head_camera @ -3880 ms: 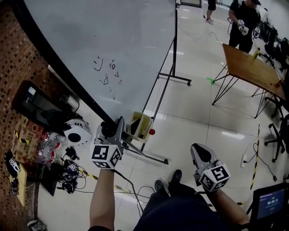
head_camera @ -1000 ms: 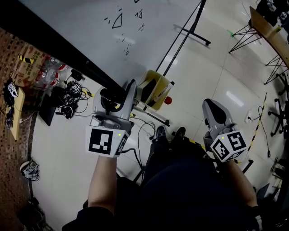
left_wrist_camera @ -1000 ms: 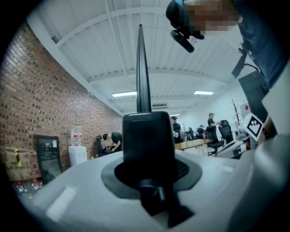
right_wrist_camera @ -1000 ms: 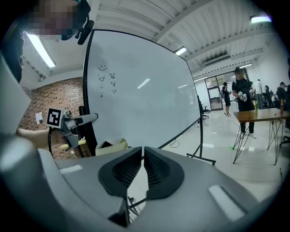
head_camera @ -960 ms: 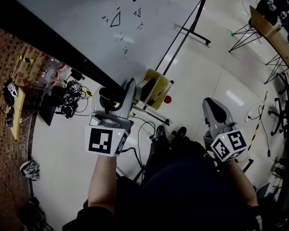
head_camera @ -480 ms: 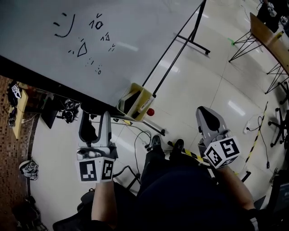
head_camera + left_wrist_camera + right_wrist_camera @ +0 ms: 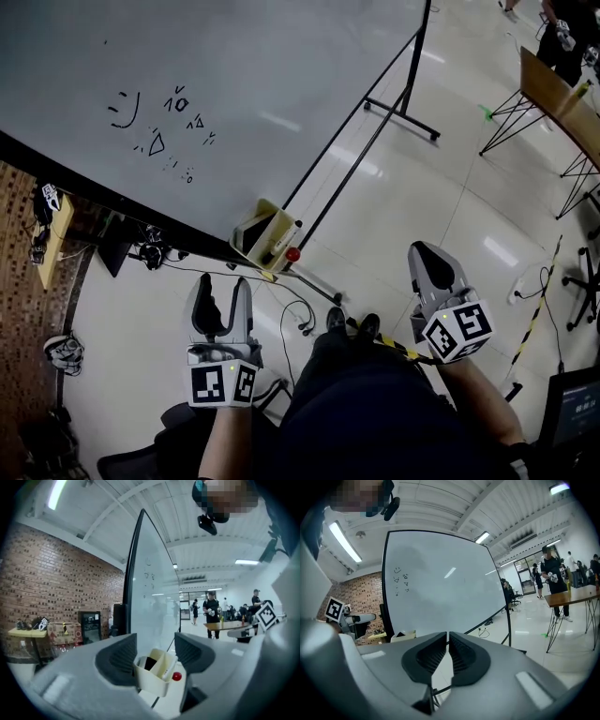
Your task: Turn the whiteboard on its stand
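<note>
The whiteboard [image 7: 244, 84] fills the top of the head view, its black lower frame running down to a cream marker tray [image 7: 265, 239] with a red knob beside it. Small marker doodles [image 7: 155, 122] sit at its left. The black stand [image 7: 361, 117] crosses behind it. My left gripper [image 7: 222, 286] hangs just below the frame, apart from it; its jaws are closing with nothing between them. In the left gripper view the tray [image 7: 157, 670] shows beyond the left gripper [image 7: 154, 644], and the board [image 7: 152, 602] stands edge-on. My right gripper [image 7: 424, 253] is shut and empty, facing the board [image 7: 440, 592].
Cables [image 7: 291, 309] trail on the floor near the person's feet [image 7: 349, 323]. Boxes and gear [image 7: 141, 253] lie by the brick wall at left. A wooden table [image 7: 562, 103] on thin legs stands at right, with a person [image 7: 562, 28] behind it. Striped tape [image 7: 534, 319] marks the floor.
My left gripper, shut on the board's lower frame a second ago, has opened, let go and drawn back. The board has swung, its doodles shifting left. The right gripper stayed shut.
</note>
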Available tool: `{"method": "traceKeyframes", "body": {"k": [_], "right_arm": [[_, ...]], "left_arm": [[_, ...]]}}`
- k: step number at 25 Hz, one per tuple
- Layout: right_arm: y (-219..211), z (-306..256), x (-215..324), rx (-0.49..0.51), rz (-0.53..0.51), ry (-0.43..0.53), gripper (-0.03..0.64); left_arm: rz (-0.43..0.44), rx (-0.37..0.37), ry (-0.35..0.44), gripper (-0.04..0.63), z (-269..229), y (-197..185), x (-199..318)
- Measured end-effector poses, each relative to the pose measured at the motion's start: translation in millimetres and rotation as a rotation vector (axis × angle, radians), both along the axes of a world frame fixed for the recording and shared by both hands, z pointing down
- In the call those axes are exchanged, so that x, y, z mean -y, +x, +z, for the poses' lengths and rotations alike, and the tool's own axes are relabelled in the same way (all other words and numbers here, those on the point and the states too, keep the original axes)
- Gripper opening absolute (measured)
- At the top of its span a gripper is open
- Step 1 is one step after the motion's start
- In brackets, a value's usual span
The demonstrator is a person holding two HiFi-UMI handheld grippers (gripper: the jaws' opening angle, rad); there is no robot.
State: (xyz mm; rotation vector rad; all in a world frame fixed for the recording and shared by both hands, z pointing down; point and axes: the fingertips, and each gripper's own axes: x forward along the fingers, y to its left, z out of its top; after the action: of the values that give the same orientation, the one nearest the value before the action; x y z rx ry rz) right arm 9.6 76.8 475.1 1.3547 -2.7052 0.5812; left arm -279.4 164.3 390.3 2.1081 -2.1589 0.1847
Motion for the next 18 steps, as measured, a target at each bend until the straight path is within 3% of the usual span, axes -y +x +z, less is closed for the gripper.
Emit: {"method": "traceKeyframes", "body": {"k": [7, 18], "right_arm": [[-8, -9, -5, -0.019, -0.008, 0.030, 0.023], [-21, -30, -15, -0.028, -0.054, 0.104, 0.023]], "left_arm": [[0.075, 0.057, 0.036, 0.249, -9, 22, 5], [0.321, 0.006, 0.039, 0.221, -6, 85, 16]]}}
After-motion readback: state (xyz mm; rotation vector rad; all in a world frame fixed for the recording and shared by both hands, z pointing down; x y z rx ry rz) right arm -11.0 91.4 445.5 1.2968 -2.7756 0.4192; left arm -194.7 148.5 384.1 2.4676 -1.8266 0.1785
